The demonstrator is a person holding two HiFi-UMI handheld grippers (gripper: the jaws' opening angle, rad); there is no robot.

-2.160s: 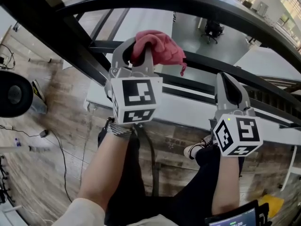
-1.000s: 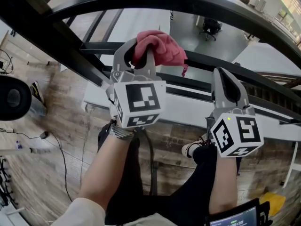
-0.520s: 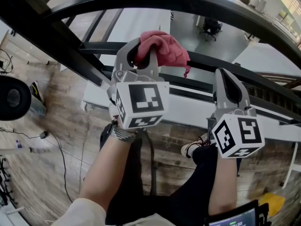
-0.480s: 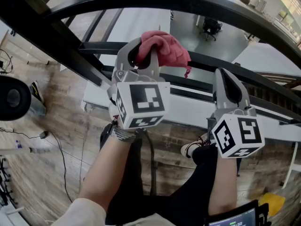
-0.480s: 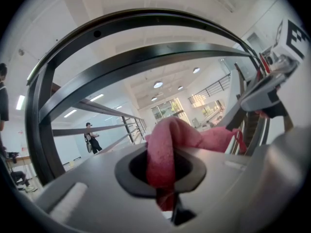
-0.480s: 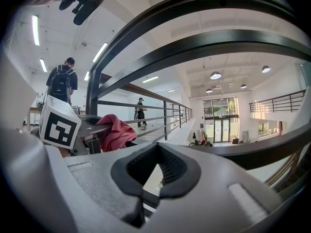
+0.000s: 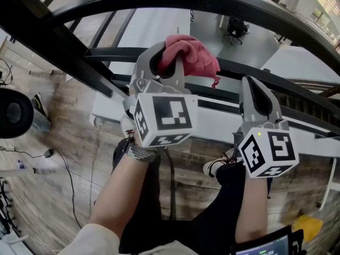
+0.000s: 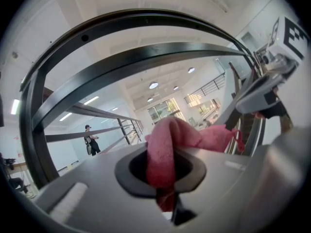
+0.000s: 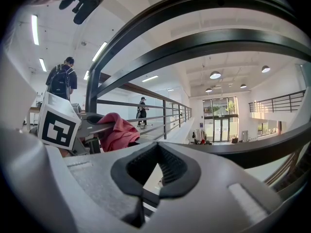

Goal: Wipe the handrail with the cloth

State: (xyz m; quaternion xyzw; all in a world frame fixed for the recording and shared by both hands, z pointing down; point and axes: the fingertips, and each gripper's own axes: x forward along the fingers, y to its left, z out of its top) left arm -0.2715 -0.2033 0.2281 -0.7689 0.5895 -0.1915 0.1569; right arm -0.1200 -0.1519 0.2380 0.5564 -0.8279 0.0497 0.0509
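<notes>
Left gripper (image 7: 166,64): fingers pinching crumpled pink cloth (image 7: 192,56), upper centre of head view, over black curved metal handrail (image 7: 232,67). Right gripper (image 7: 254,92): fingers pressed together, nothing between, centre right.

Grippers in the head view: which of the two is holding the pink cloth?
The left gripper, shut on the pink cloth; the right gripper is shut and empty.
</notes>
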